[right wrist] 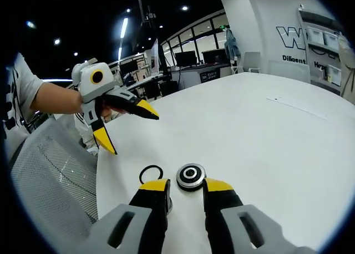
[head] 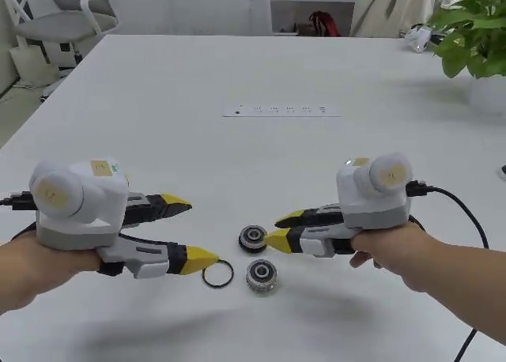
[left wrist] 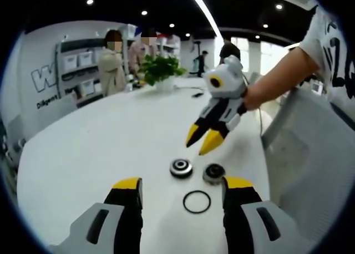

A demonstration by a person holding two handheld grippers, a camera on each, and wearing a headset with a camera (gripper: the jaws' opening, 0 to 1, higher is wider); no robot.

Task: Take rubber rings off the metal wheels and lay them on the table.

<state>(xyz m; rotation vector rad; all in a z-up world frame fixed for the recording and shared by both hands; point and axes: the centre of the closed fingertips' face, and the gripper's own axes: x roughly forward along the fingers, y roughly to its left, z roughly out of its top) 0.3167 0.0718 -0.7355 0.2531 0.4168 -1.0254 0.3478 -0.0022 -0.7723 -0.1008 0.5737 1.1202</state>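
Two metal wheels (head: 253, 237) are counted on the one white table (head: 237, 77), a farther one and a nearer one (head: 262, 274); one loose rubber ring (head: 218, 274) is counted, lying just left of the nearer wheel; two grippers are counted, the left gripper (head: 202, 231) and the right gripper (head: 273, 231); two hands are counted, a left hand (head: 39, 267) and a right hand (head: 395, 247); one socket strip (head: 281, 110) is counted at the table's far middle; one plant (head: 474, 26) is counted at the far right; one office chair (head: 67, 14) is counted at the far left; in the left gripper view, two people (left wrist: 112, 65) are counted near the plant; figures beyond them are too small to be counted.
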